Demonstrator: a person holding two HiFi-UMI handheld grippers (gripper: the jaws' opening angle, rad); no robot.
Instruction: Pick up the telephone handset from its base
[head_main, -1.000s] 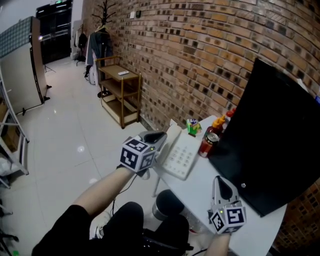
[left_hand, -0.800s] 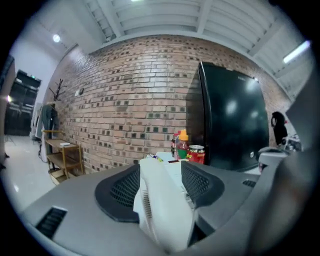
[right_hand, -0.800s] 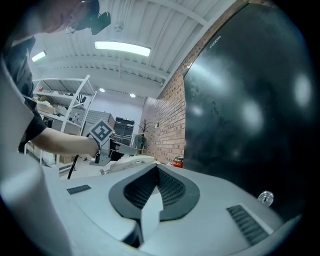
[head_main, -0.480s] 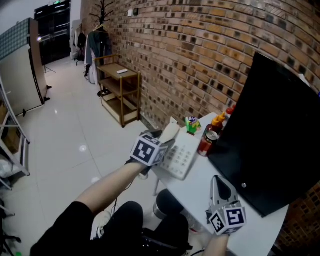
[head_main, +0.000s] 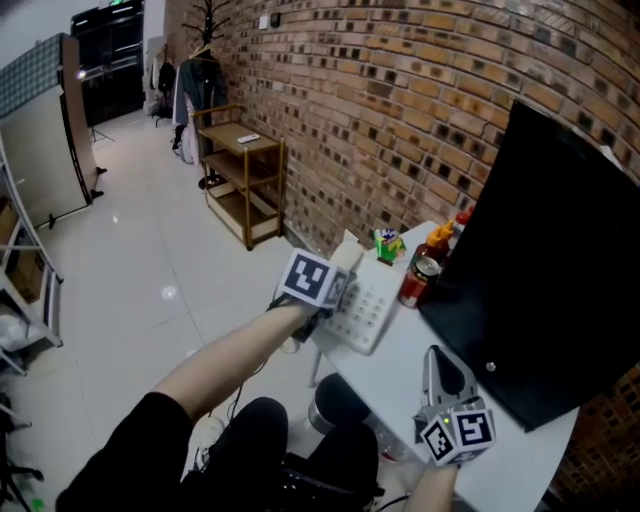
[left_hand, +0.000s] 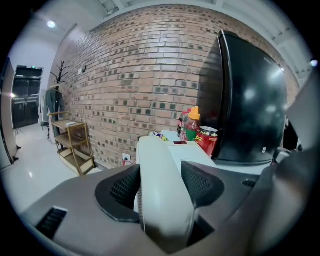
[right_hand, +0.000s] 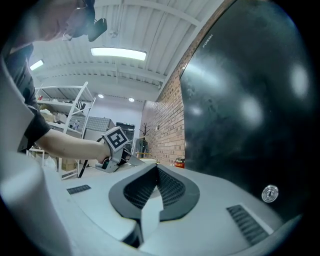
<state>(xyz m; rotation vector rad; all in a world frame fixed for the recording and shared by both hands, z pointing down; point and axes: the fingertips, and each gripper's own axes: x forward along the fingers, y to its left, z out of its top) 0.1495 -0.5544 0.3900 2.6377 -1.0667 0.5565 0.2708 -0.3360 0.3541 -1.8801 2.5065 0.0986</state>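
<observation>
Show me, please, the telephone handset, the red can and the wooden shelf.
telephone handset (left_hand: 162, 200), left gripper view, middle of its white back.
red can (head_main: 414, 288), head view, its side.
wooden shelf (head_main: 225, 130), head view, its top board.

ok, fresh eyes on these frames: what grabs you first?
The left tongs, just opened wide, straddle the white telephone handset at the left end of the table, with the handset between the pads and not yet squeezed. Behind it, a big black monitor fills the right side against a brick wall. The right tongs sit shut and empty near the front edge.
</observation>
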